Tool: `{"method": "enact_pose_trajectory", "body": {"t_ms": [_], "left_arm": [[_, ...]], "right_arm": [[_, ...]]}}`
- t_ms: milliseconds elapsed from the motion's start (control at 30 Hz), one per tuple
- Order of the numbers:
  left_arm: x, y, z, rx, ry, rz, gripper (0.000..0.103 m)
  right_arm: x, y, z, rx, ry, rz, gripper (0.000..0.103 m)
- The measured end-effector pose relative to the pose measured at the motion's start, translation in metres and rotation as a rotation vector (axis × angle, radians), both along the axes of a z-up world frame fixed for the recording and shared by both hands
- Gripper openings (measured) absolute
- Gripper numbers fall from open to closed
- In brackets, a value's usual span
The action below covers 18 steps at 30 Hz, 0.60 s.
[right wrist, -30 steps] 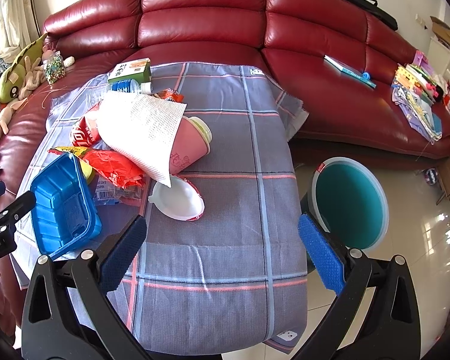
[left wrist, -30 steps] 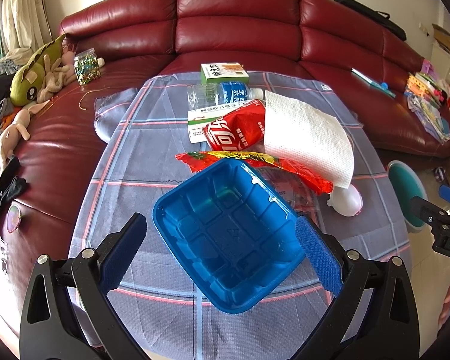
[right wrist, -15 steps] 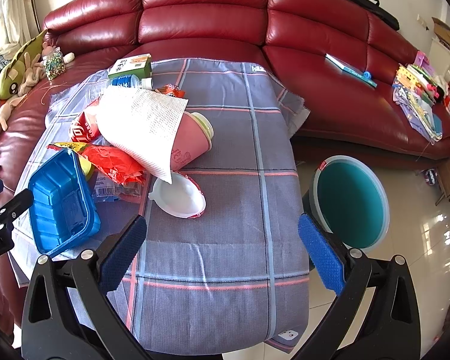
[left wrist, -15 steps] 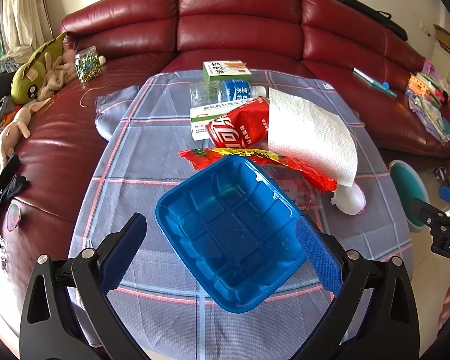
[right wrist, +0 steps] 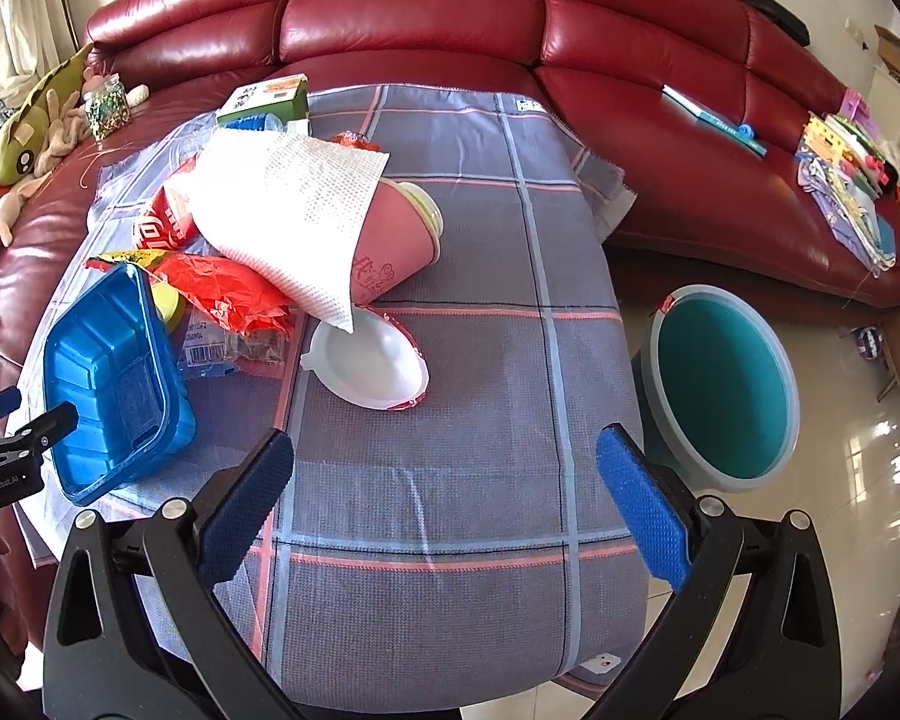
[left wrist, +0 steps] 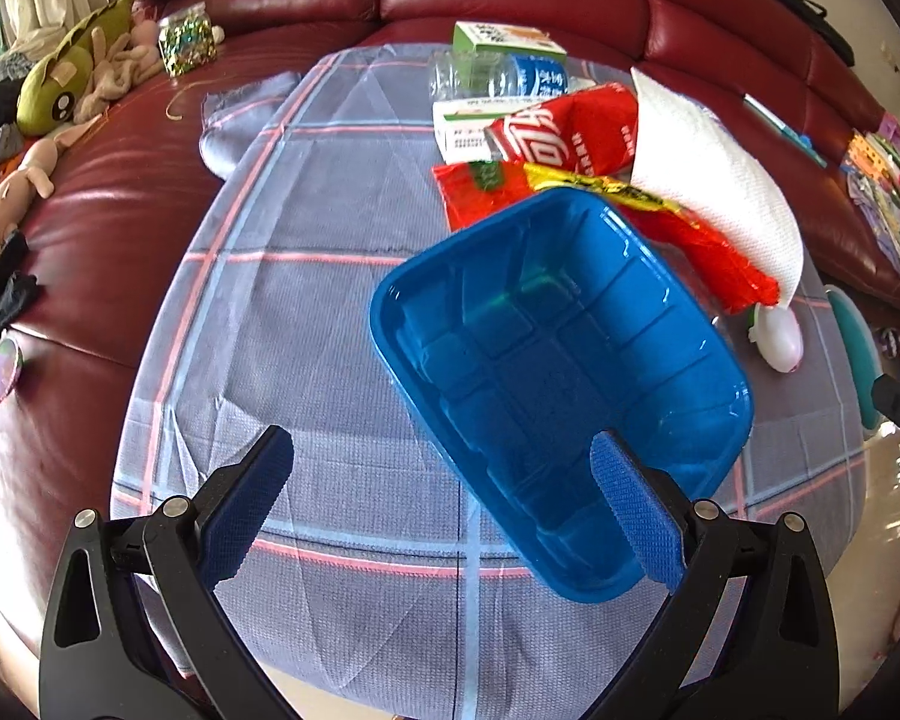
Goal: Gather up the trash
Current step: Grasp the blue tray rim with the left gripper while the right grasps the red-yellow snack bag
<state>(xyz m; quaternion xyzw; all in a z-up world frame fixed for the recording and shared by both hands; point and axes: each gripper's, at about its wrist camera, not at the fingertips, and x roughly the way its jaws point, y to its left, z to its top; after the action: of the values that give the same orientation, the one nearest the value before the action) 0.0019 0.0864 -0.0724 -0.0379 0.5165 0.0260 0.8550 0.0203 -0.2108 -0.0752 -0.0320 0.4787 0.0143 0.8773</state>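
Note:
A blue plastic tray [left wrist: 558,372] lies on the checked tablecloth, its far side against a red wrapper [left wrist: 678,222]. My left gripper [left wrist: 444,510] is open just in front of it, the right finger [left wrist: 636,516] at the tray's near corner, the left finger over bare cloth. In the right wrist view the tray [right wrist: 114,378] is at the left, beside the red wrapper [right wrist: 222,288], a paper towel [right wrist: 288,204], a pink cup [right wrist: 396,240] on its side and a white lid [right wrist: 366,360]. My right gripper [right wrist: 444,498] is open and empty above the table's near end.
A teal bin [right wrist: 720,384] stands on the floor right of the table. A water bottle [left wrist: 498,78], small boxes [left wrist: 504,39] and a red bag [left wrist: 570,132] lie at the table's far side. A red leather sofa [right wrist: 414,18] wraps behind, with soft toys [left wrist: 72,90] at left.
My left gripper has shifted left and closer to the table, so the blue tray now sits toward its right finger. The right gripper has barely moved. Both stay open.

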Motion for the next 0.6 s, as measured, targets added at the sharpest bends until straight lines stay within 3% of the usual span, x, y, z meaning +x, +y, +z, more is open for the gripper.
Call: {"method": "enact_pose_trajectory", "body": {"t_ms": [200,267,367,400,533,600], "left_arm": [[0.003,-0.003,-0.018,-0.048,0.042,-0.017,0.099],[0.003,-0.004,-0.021,-0.057,0.039,-0.013,0.094],[0.004,-0.001,-0.026,-0.093,0.055,-0.017,0.045],[0.004,0.0,-0.028,-0.097,0.06,-0.02,0.02],[0.001,0.001,-0.024,-0.057,0.03,-0.035,0.01],[0.003,0.01,-0.021,-0.046,0.025,-0.03,0.01]], "right_arm": [[0.004,0.008,-0.004,-0.023,0.008,0.033,0.097],[0.007,0.011,-0.004,-0.035,0.012,0.038,0.097],[0.011,0.018,-0.002,-0.029,0.016,0.062,0.097],[0.013,0.022,-0.001,-0.029,0.016,0.072,0.097],[0.023,0.04,0.004,-0.04,0.022,0.122,0.097],[0.03,0.053,0.007,-0.027,0.035,0.162,0.09]]}}
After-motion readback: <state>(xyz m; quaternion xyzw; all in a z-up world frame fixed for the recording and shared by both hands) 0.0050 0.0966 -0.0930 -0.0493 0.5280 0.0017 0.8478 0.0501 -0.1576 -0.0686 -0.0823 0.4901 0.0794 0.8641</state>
